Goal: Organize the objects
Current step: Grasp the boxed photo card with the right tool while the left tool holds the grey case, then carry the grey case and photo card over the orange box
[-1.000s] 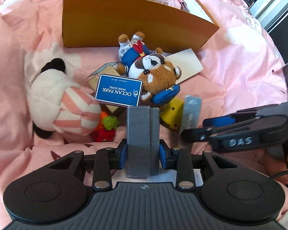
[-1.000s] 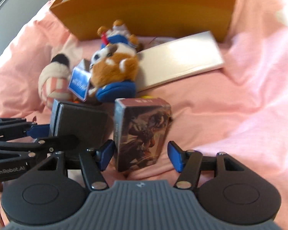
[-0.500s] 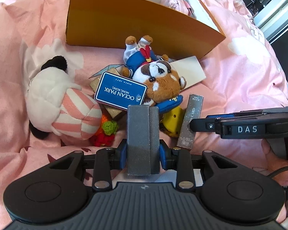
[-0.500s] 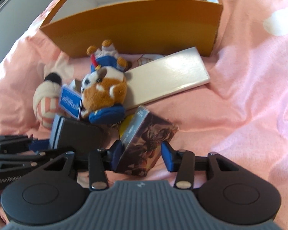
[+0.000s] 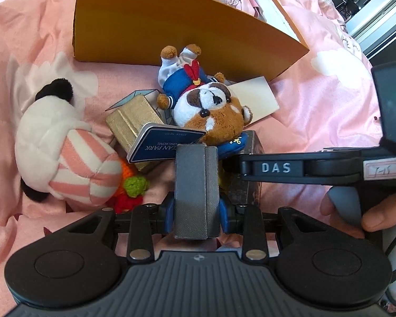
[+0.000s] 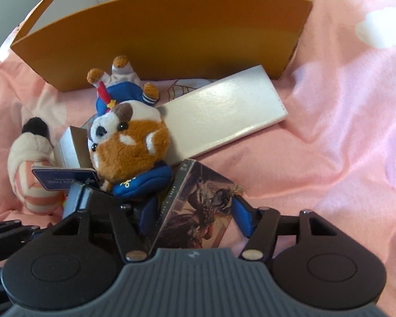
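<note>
My left gripper [image 5: 196, 211] is shut on a grey box [image 5: 195, 179] that stands upright between its blue pads. My right gripper [image 6: 195, 216] has its jaws opening around a dark illustrated card box [image 6: 206, 185]. That box leans tilted on the pink bedding, with the pads not pressing it. In the left wrist view one black finger of the right gripper [image 5: 277, 167] crosses just right of the grey box, over the card box [image 5: 246, 185]. A red panda plush [image 5: 213, 108] in a blue sailor suit lies head-down just beyond both grippers. An open orange box [image 5: 171, 26] stands behind it.
A pink-striped white plush [image 5: 66, 153] lies at the left. A blue Ocean Park card [image 5: 163, 145] leans on a gold box [image 5: 132, 121], with a small crochet toy [image 5: 132, 187] beside them. A flat white box [image 6: 219, 116] lies right of the panda. Pink items sit inside the orange box.
The right gripper moved left toward the panda plush. Its jaws narrowed and then widened. The card box tipped from upright to leaning. The left gripper kept hold of the grey box.
</note>
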Demonstrator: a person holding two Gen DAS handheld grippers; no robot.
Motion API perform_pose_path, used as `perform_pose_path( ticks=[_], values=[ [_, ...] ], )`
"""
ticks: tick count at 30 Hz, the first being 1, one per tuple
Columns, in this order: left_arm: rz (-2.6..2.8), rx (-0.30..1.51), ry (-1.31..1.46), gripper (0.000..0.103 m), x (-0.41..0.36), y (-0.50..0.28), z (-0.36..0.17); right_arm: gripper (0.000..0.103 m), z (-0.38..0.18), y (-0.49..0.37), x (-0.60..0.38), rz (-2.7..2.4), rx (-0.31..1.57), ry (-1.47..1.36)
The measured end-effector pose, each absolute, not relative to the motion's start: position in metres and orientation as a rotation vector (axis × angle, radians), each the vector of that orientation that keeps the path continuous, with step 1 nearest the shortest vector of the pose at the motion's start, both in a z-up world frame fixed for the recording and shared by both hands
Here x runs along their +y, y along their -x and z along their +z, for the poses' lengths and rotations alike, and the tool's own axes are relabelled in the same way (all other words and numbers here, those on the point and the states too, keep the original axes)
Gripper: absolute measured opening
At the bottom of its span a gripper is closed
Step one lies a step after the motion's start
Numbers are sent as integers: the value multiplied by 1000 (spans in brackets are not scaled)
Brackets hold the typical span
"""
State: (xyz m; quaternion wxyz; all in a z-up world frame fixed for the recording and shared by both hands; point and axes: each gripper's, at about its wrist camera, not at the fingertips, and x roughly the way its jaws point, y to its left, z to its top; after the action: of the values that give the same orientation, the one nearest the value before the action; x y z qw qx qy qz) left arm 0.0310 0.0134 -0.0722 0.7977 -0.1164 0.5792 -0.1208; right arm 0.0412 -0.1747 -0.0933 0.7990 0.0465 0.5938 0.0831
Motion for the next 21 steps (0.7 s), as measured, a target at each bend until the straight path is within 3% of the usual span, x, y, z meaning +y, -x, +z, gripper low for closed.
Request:
perform_pose_path(
  ticks=[6, 9, 16, 21],
  values=[
    [-257, 1243, 237, 37, 11, -32, -73, 72, -105, -41, -167, 176, 1295, -40],
    [-257, 1241, 243, 37, 12, -31, -73, 70, -105, -39, -169, 171, 1290, -54],
    [-266, 1230, 230, 37, 11, -29, -69, 44, -88, -26, -198, 211, 1303, -160],
    [-272, 1228, 219, 37, 9, -29, -68, 32, -82, -17, -220, 209, 1294, -217]
  ],
)
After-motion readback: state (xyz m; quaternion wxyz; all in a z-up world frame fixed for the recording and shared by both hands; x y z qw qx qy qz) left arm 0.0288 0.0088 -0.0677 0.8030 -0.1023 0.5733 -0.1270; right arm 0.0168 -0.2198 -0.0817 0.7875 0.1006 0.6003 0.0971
